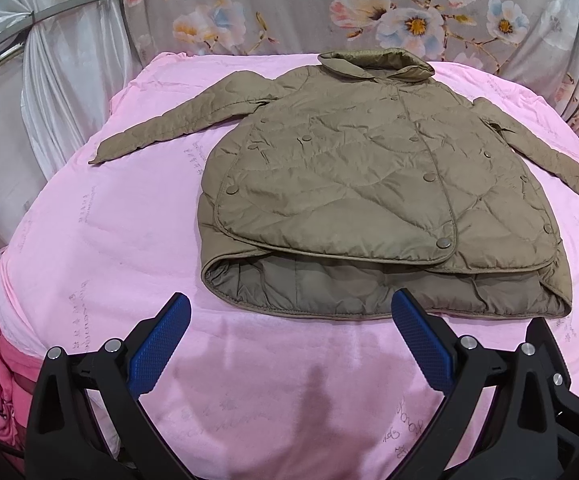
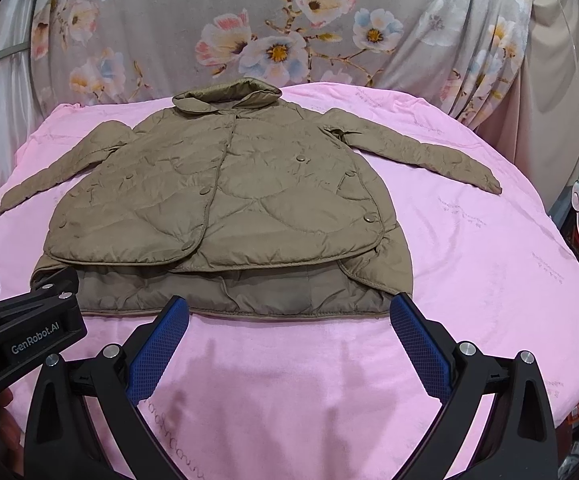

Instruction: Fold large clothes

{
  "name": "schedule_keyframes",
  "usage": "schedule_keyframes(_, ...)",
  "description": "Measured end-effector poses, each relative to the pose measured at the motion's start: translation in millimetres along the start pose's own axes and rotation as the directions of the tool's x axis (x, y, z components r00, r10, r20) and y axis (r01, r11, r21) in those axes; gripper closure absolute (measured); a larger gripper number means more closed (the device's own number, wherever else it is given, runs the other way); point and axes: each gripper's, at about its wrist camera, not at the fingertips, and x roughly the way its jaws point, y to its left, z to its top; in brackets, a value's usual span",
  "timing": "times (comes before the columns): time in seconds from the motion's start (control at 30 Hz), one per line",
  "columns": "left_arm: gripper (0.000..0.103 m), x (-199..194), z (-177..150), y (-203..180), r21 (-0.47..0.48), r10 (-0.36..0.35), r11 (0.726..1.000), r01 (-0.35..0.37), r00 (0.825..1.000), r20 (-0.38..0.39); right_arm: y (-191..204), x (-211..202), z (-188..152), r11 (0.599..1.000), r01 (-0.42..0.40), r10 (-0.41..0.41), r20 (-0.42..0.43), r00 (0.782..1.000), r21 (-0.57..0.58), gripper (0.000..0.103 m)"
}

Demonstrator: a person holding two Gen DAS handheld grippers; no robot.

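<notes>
While both grippers are hovering short of the hem, the jacket (image 1: pixel 369 184) is lying face up and buttoned on the pink sheet (image 1: pixel 109 248), spread flat with nothing folded yet — the task appears to be at its opening step. Its long axis is running from the hem (image 2: pixel 225 296), nearest the cameras, to the collar (image 2: pixel 227 94), which is pointing away toward the floral cloth (image 2: pixel 289 20) hanging behind the bed. The sleeves are splaying outward and toward the near side: left sleeve (image 1: pixel 177 124) angling toward the left edge of the sheet, right sleeve (image 2: pixel 417 152) toward the right edge. The back panel is showing below the shorter front flaps at the hem.

The left gripper (image 1: pixel 291 322) is standing with its jaws spread wide and holding nothing, just short of the hem's left half; the right gripper (image 2: pixel 289 322) is likewise gaping and empty, near the hem's right half. In the right wrist view the left gripper's body is appearing at the left border, just beside the hem corner.

Judged from this layout, the next move is calling for a sleeve or a side edge to be pinched and carried across the chest — the quilted fabric is looking slippery and puffy, so a shallow bite may be slipping off.
</notes>
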Motion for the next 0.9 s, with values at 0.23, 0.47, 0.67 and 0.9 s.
schedule_keyframes(0.23, 0.005, 11.5, 14.0, 0.2, 0.001, 0.005, 1.0, -0.005, 1.0, -0.002, -28.2, 26.3, 18.2, 0.996, -0.065, 0.065, -0.01, 0.998, 0.063, 0.005)
schedule_keyframes(0.47, 0.005, 19.5, 64.8, 10.8, -0.054, 0.059, 0.997, -0.055, 0.995, 0.077, -140.2, 77.5, 71.6, 0.926, -0.171, 0.159, 0.061, 0.985, 0.337, 0.005)
schedule_keyframes(0.67, 0.005, 37.6, 97.7, 17.8, -0.106, 0.09, 0.991, -0.078, 0.99, 0.109, -256.3, 135.6, 101.9, 0.801, -0.174, 0.107, 0.148, 0.983, 0.573, 0.005)
schedule_keyframes(0.9, 0.005, 76.5, 109.6, 14.9, -0.134, 0.146, 0.982, -0.136, 0.987, 0.07, -337.1, 195.5, 122.0, 0.734, -0.081, -0.028, 0.149, 0.988, 0.674, 0.005)
